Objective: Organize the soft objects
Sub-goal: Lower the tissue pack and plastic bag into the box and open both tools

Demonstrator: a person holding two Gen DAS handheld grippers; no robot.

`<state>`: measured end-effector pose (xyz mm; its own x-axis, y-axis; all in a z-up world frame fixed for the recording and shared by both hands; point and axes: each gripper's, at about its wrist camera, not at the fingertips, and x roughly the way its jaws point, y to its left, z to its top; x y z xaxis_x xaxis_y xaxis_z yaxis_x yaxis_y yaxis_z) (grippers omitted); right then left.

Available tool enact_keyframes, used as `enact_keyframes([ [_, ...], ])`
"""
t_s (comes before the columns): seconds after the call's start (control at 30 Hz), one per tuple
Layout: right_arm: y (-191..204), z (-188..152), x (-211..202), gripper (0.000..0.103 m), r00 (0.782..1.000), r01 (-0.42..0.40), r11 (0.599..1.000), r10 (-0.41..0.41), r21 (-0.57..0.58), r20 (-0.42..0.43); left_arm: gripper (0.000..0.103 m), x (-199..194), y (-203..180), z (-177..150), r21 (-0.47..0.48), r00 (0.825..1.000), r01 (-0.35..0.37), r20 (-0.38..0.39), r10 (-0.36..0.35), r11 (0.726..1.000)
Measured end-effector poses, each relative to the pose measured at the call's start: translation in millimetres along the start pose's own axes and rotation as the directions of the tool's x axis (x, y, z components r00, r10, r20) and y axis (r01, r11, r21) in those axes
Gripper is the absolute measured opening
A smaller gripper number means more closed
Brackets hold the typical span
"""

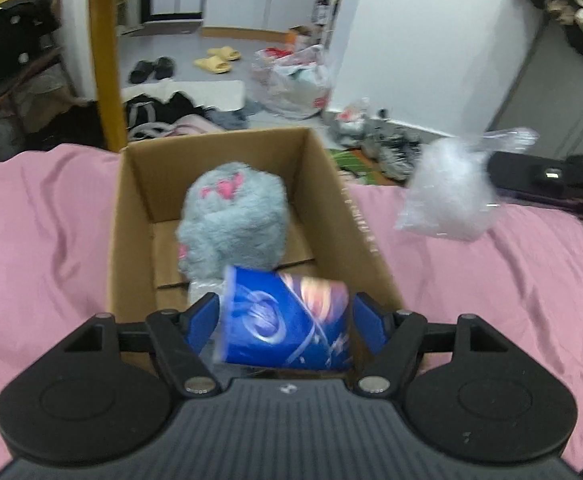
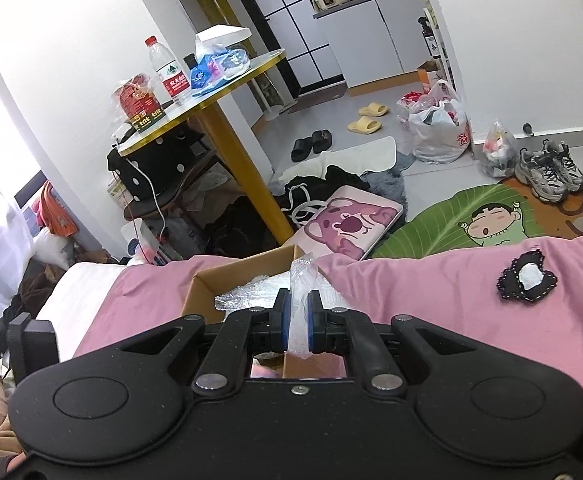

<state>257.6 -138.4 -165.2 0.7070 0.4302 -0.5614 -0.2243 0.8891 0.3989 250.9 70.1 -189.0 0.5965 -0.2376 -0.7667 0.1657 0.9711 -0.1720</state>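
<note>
The left gripper (image 1: pixel 285 312) hung over the cardboard box (image 1: pixel 331 184) on the bed (image 1: pixel 51 240), jaws apart beside a blue pack (image 1: pixel 287 320). The right gripper (image 2: pixel 296 312), at two o'clock, pinched a clear plastic bag (image 1: pixel 447 192).

Yellow slippers (image 2: pixel 369 117), water bottle (image 2: pixel 168 70), grey sneakers (image 2: pixel 551 170)

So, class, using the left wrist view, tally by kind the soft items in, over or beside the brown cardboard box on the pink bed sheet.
Grey fluffy plush toy: 1
Blue printed plastic-wrapped pack: 1
Clear plastic bag of white filling: 1
Total: 3
</note>
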Motion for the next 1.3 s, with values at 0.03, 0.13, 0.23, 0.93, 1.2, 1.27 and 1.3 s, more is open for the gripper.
enact_keyframes([
  [0.03, 1, 0, 1, 0.009, 1.000, -0.002, 1.000, 0.002, 0.000, -0.001, 0.078, -3, 0, 0, 0.007, 1.000, 0.015, 0.010, -0.015, 1.000],
  [0.13, 5, 1, 6, 0.009, 1.000, -0.012, 1.000, 0.012, -0.003, -0.006, 0.086, -11, 3, -2, 0.016, 0.999, 0.021, 0.031, -0.021, 1.000],
  [0.23, 11, 1, 12, 0.009, 0.999, -0.033, 0.999, 0.033, -0.011, -0.013, 0.086, -16, 10, -1, -0.005, 1.000, 0.004, 0.031, -0.004, 1.000],
  [0.93, 36, -7, 41, 0.029, 0.993, -0.080, 0.996, 0.075, -0.051, -0.087, 0.086, -60, 67, -9, -0.192, 0.979, -0.162, 0.092, 0.182, 0.968],
  [1.2, 21, -5, 23, 0.029, 0.996, -0.054, 0.998, 0.052, -0.027, -0.073, 0.086, -62, 69, -7, -0.199, 0.977, -0.166, 0.099, 0.189, 0.966],
  [1.27, 13, -6, 19, 0.029, 0.996, -0.042, 0.999, 0.041, -0.014, -0.078, 0.086, -61, 67, -6, -0.196, 0.977, -0.167, 0.099, 0.189, 0.966],
  [1.3, 9, -7, 17, 0.029, 0.996, -0.034, 0.999, 0.033, -0.007, -0.082, 0.086, -61, 67, -5, -0.193, 0.977, -0.166, 0.097, 0.188, 0.967],
])
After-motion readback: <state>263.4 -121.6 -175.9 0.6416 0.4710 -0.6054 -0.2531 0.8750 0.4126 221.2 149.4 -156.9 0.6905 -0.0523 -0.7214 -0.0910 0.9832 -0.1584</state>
